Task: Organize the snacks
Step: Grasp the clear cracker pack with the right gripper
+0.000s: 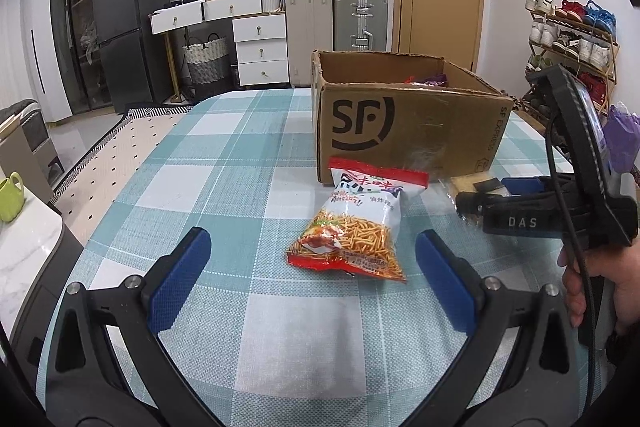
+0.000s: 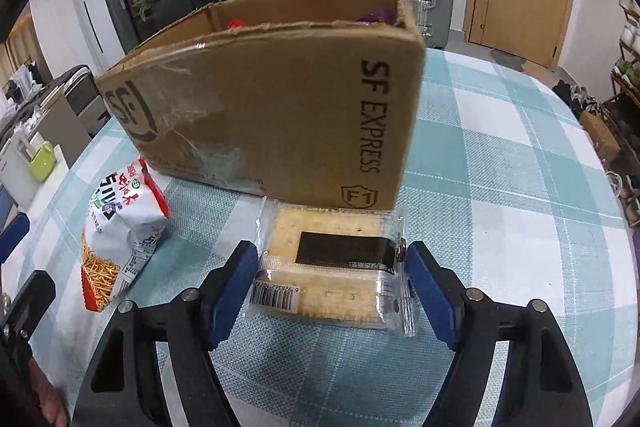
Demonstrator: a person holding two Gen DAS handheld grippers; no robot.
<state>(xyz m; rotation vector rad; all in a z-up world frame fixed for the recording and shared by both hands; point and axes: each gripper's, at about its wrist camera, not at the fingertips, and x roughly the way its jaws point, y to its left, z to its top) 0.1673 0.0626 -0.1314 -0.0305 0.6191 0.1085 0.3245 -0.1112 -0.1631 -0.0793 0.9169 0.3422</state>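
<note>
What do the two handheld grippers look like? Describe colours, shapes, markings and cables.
Both are black plastic frames with two forked arms ending in flat blue fingers, pinned by silver round bolts. The left gripper has the same blue fingers. Seen from the side, the right gripper carries white "DAS" lettering, a black cable, and an upright black mount.

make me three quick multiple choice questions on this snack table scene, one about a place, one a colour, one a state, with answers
1. Where does the cracker pack lie?
A. inside the box
B. on the tablecloth against the box's near wall
C. on the floor

2. What colour are the gripper pads?
A. blue
B. yellow
C. white

3. How is the left gripper?
A. shut on the noodle snack bag
B. shut on nothing
C. open, empty

Answers:
1 B, the pack sits on the tablecloth at the foot of the cardboard box.
2 A, both views show blue pads.
3 C, its pads stand wide apart short of the noodle snack bag.
</note>
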